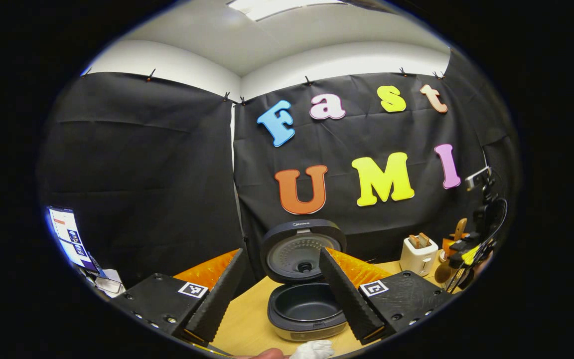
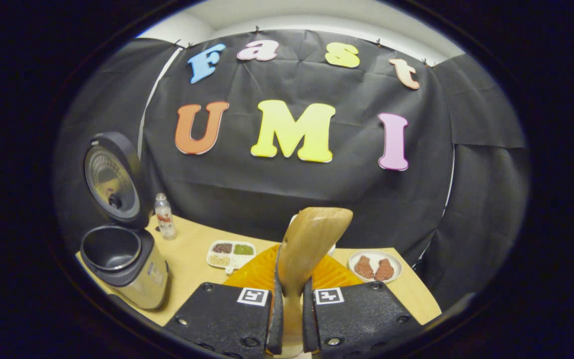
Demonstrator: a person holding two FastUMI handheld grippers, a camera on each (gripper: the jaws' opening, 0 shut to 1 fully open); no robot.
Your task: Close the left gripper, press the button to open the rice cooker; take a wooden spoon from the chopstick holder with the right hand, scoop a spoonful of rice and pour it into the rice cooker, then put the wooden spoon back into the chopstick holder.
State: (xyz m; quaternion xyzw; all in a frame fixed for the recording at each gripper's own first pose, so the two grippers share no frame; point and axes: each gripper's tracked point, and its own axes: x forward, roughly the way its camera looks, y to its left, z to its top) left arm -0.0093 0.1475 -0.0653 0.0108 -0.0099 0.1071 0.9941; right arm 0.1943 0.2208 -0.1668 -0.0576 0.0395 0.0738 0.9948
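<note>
The rice cooker (image 1: 307, 306) stands with its lid (image 1: 301, 249) raised and its dark inner pot bare. It sits between the spread fingers (image 1: 217, 294) of my left gripper (image 1: 281, 253), which is open and holds nothing. In the right gripper view the cooker (image 2: 122, 267) is at the far left. My right gripper (image 2: 291, 291) is shut on the handle of a wooden spoon (image 2: 312, 239), whose bowl stands upright ahead of the fingers. In the left gripper view that gripper (image 1: 471, 254) is at the far right, farther off.
A white toaster (image 1: 418, 254) stands right of the cooker. The table holds a small bottle (image 2: 164, 217), a divided tray of grains (image 2: 231, 253), an orange ribbed mat (image 2: 254, 271) and a plate with two brown pieces (image 2: 374, 267). A screen (image 1: 68, 239) glows at far left.
</note>
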